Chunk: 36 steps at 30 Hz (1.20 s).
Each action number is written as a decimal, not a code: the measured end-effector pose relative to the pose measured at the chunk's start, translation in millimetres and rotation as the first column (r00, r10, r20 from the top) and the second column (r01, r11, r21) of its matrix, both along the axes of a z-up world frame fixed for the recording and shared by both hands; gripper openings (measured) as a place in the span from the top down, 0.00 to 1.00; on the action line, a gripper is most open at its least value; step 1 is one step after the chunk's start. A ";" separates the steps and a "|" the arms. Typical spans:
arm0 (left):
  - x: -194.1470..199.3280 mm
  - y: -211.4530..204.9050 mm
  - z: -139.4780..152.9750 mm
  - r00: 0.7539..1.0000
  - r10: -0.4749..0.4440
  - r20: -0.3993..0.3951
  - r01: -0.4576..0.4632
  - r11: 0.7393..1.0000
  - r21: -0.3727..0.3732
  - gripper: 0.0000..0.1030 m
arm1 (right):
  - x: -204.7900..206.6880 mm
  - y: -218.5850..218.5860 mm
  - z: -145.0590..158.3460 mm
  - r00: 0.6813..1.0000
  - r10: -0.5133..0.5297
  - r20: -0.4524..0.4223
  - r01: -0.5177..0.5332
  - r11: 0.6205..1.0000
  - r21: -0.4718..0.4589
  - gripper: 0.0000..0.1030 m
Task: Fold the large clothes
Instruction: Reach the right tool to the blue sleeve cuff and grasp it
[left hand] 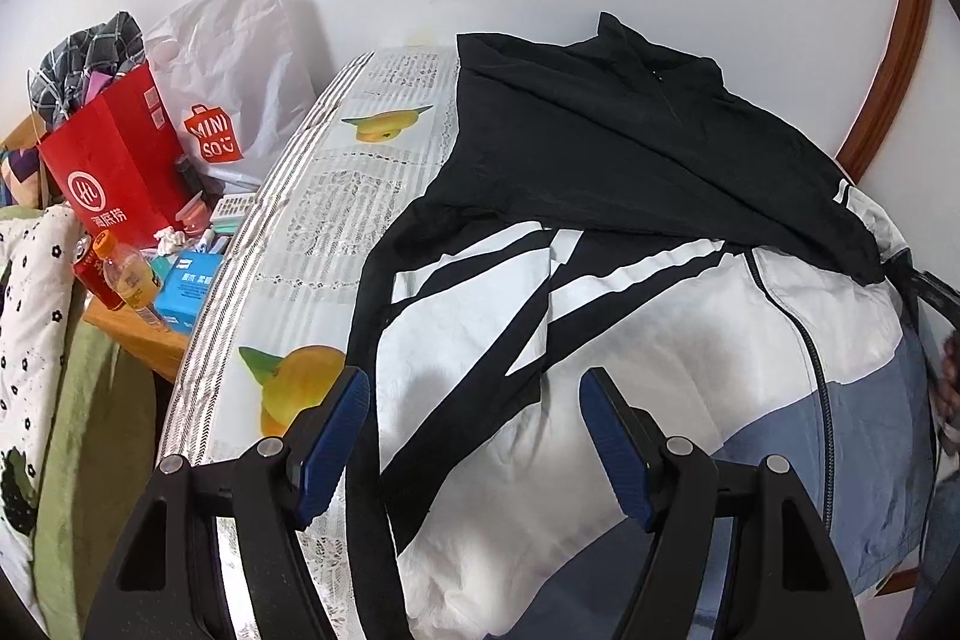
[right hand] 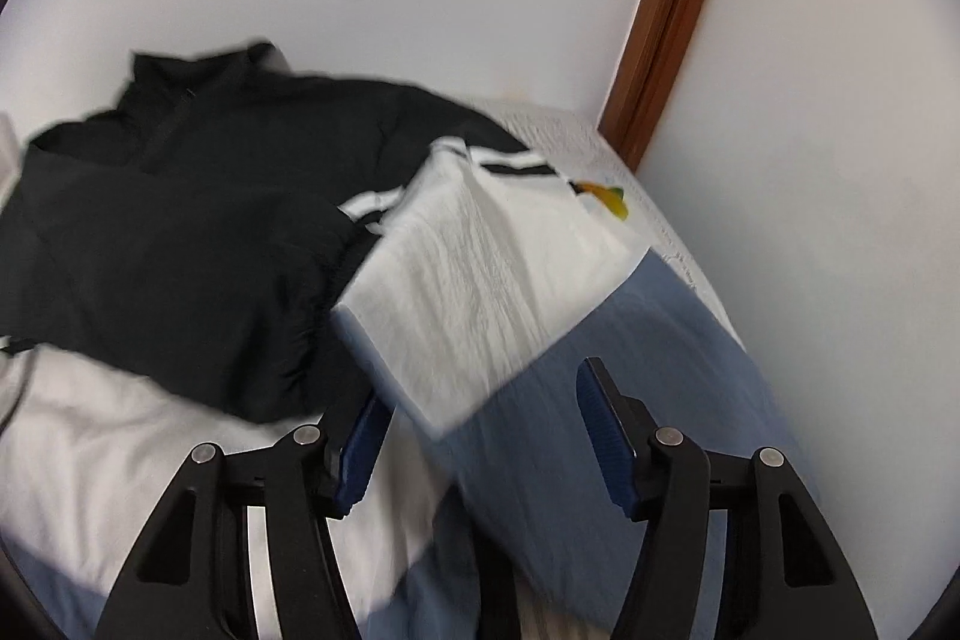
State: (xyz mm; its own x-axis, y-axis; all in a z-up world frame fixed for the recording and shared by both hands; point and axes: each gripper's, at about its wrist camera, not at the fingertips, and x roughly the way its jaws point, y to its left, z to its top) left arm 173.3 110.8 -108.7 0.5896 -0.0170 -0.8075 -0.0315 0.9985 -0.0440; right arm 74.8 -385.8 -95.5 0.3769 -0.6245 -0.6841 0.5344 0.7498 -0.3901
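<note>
Left wrist view: the left gripper was held spread above the windbreaker jacket, laid on the printed bedsheet; the right gripper was likewise spread, empty. Farther off, the folded-in sleeves could be dragged loose by snagging.

A white paper bag carries a red "MINISO" logo, while the red paper bag beside it shows a round white "Hi" emblem above Chinese characters.
</note>
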 end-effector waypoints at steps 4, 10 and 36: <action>-1.8 -4.9 3.6 1.000 -0.019 0.010 0.019 1.000 -0.009 0.31 | -53.3 6.4 25.3 0.998 -0.008 0.056 0.009 1.000 -0.005 0.35; -10.0 -16.5 10.8 0.998 -0.058 0.034 0.059 0.998 -0.028 0.31 | -150.4 -13.0 39.5 0.992 -0.127 -0.014 0.126 0.989 -0.082 0.24; -29.4 2.6 -12.8 0.999 0.026 0.036 -0.030 0.995 0.092 0.30 | -269.8 -38.7 60.8 0.950 -0.311 -0.034 0.299 0.935 -0.189 0.93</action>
